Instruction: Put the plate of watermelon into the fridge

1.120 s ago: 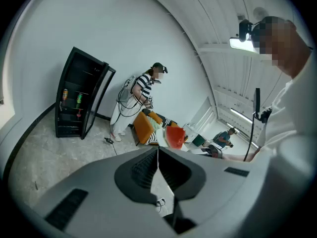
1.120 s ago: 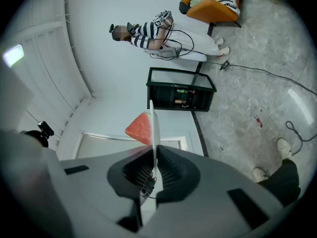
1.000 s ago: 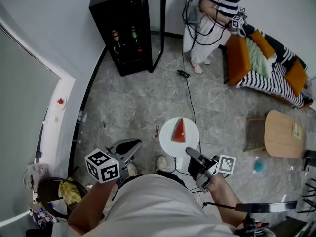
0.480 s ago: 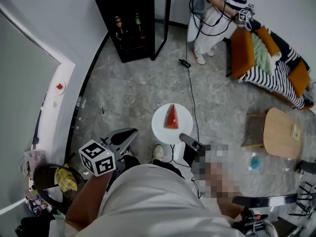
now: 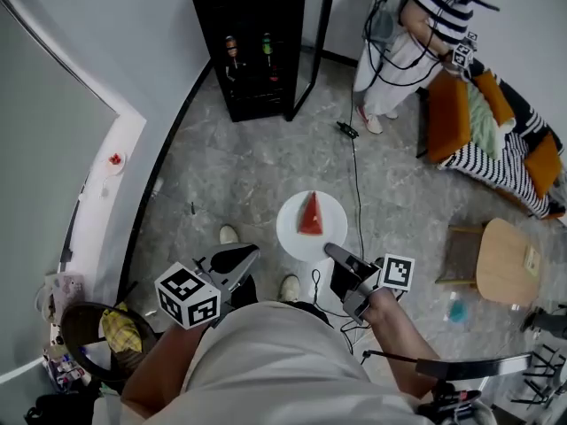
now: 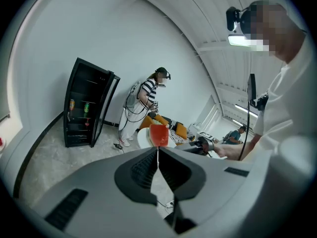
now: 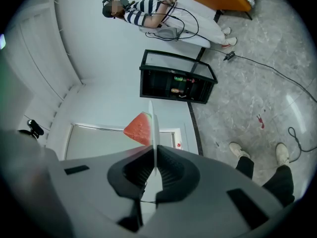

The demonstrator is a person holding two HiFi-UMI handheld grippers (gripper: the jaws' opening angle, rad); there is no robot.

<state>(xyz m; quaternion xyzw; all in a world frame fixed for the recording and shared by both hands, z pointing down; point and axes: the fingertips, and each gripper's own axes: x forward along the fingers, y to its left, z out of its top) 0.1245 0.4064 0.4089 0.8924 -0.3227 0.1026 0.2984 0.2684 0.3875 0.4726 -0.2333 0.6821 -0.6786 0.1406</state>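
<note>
Item: plate of watermelon, rim pinched in right gripper fingers; left gripper fingers pressed together, empty. Carried a step nearer the fridge (door open).

This is looking like a living room at home, with people filming in it. A black fridge with bottles is standing far ahead of the right claw. An orange sofa with a stripy blanket is sitting far off to the claw's right, and a small wooden desk is standing nearer on that side. A cable is lying across the gray stone floor.
</note>
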